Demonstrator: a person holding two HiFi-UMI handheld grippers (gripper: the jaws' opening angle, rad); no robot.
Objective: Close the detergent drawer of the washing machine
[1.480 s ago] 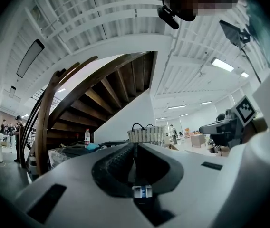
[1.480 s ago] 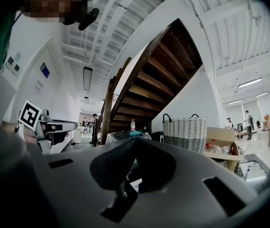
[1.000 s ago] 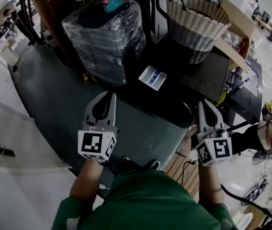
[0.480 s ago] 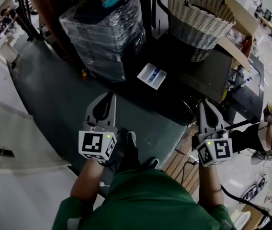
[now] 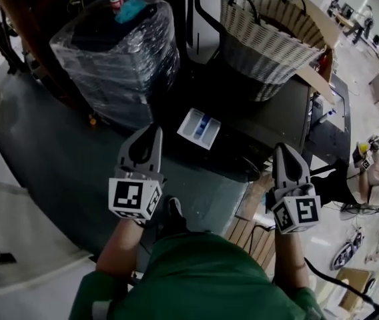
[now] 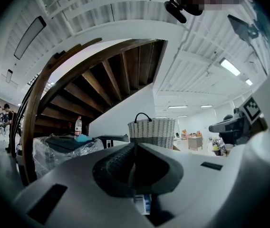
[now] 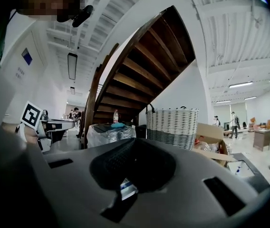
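The detergent drawer (image 5: 199, 128), white with blue compartments, sticks out open from the front of the dark washing machine (image 5: 279, 112). My left gripper (image 5: 151, 133) is shut and empty, its tip just left of and below the drawer, not touching it. On the other side my right gripper (image 5: 284, 151) hangs lower, shut and empty, in front of the machine. In the left gripper view the jaws (image 6: 134, 148) are pressed together, with the drawer (image 6: 143, 203) peeking out beneath them. The right gripper view shows shut jaws (image 7: 134, 144) and a sliver of the drawer (image 7: 128, 189) below.
A woven basket (image 5: 269, 35) stands on top of the machine. A plastic-wrapped stack (image 5: 116, 52) with a bottle on it stands to the left. A cardboard box (image 5: 319, 42) lies to the right. A wooden staircase (image 6: 92, 80) rises behind. The floor (image 5: 63, 159) is dark green.
The person has stepped forward, so the drawer and the machine now lie nearer to both grippers. Both grippers have stayed shut.
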